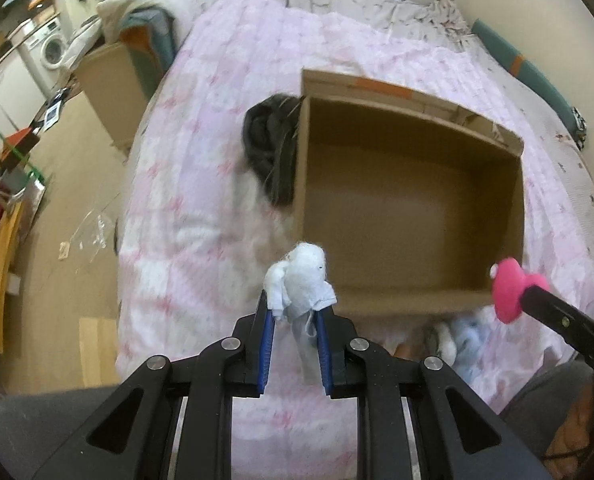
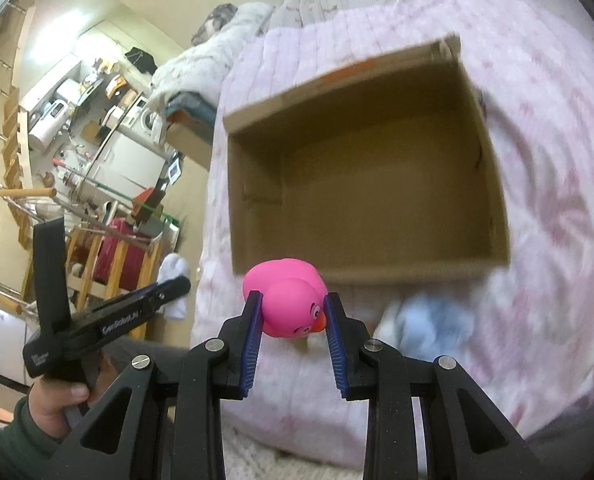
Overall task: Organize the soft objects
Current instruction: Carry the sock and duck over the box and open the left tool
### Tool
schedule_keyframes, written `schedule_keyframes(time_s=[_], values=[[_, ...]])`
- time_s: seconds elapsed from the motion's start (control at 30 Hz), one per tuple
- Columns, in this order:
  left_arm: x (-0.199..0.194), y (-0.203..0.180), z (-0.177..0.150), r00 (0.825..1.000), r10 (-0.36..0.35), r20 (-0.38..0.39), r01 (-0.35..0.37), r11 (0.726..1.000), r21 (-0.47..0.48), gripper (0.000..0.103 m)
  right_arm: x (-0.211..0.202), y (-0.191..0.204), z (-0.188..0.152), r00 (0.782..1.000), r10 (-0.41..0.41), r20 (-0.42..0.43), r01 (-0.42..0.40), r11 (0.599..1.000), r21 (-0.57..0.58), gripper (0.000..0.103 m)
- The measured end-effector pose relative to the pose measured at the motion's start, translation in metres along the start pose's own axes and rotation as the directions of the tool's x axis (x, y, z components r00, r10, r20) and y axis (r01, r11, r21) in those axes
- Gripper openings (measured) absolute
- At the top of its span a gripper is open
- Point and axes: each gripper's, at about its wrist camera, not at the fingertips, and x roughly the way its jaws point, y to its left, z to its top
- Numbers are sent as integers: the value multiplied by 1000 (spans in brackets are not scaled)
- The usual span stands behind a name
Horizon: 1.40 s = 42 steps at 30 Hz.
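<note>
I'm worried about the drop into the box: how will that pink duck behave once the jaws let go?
The pink duck looks smooth and rubbery, so it may slip out as soon as the right gripper eases. Its rounded body could bounce or roll on the bare floor of the cardboard box. It seems hollow and light, and unlikely to break.

**One mark on my left claw, hardly legible**

The only writing I can find is seen from my right wrist camera. Along the black side of my left claw (image 2: pixel 179 286) runs a short line of white lettering (image 2: pixel 121 322), a single word that looks like a brand. It seems to begin with "Gen", but the remaining letters are too soft for me to spell out. On the blunt rear end of the same tool sits some small white print (image 2: pixel 37 360), two tiny lines, too small to read.
</note>
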Motion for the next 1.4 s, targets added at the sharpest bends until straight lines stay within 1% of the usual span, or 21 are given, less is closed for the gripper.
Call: schedule_keyframes(time_s=[0.13,0.23,0.4,0.47,0.6,0.73,0.87,1.0,1.2,1.4], values=[[8,-11,20,1000,-17,12,17,1000,15,17,5,-5,26,999,-20,35,20,1000,-18,32],[18,-20,33,1000,-16,19,16,999,32,18,11,-12,39,999,-34,39,35,999,-12,32],[39,-31,45,1000,-25,-3,25,999,35,18,30,-20,54,997,-68,38,69,997,-18,32],[48,-36,47,999,-29,-18,30,999,45,18,38,-27,56,996,-82,32,83,996,-13,32],[66,-48,50,1000,-3,-31,6,997,83,18,58,-40,55,996,-93,10,93,996,17,32],[83,-54,49,999,4,-44,0,994,110,18,73,-49,50,991,-129,-20,129,991,17,32],[98,-58,49,998,36,-53,-29,991,131,18,86,-53,49,981,-185,-53,185,983,-14,32],[109,-61,47,997,45,-66,-35,989,146,19,97,-57,46,974,-210,-89,210,978,-18,32],[122,-63,45,995,54,-83,-41,988,146,19,104,-60,48,968,-221,-119,221,975,-14,32],[128,-64,43,994,77,-71,-65,985,161,20,110,-61,51,965,-224,-136,225,974,-9,32]])
